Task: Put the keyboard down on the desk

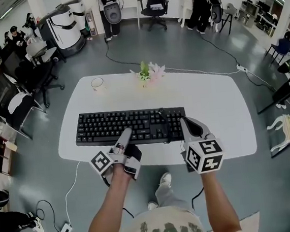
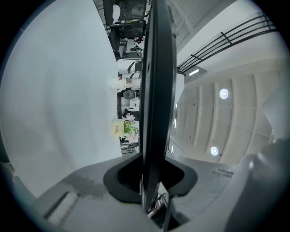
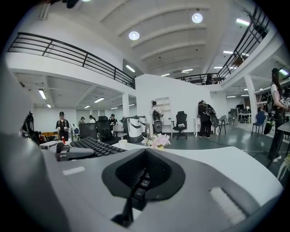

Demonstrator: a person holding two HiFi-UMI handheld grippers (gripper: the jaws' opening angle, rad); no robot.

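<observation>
- left tool [image 1: 127,138] [image 2: 152,181] is clenched on the near long edge of the black keyboard [image 1: 120,124] [image 2: 156,90]; its own view shows it rolled on its side, with the board edge-on and running straight away from the pads, one jaw hard against each face
- right tool [image 1: 192,127] [image 3: 142,181] has its jaws pulled together with nothing caught that I can see; just a few keys show through the dark notch between the pads, so it's sitting over the right end of the keyboard [image 3: 90,146]; the rest of the keys stretch off to that tool's left
- keyboard looks to be lying flat on the white bench [image 1: 209,96] [image 2: 59,90] [image 3: 217,158], long side toward both tools; can't tell whether the gripped edge is fully down or a touch off the top
- a dark cable [image 1: 163,120] crosses the keys just ahead and left of the right tool
- well beyond both tools, by the far edge of the bench, stands a little pot of pink flowers [image 1: 148,73] [image 2: 123,128] [image 3: 156,140]; a cup [image 1: 97,83] [image 2: 118,84] [image 3: 121,142] sits to the left of it, ahead of the left tool
- bare forearms run back from both tools toward the camera; each tool carries its marker cube on top
</observation>
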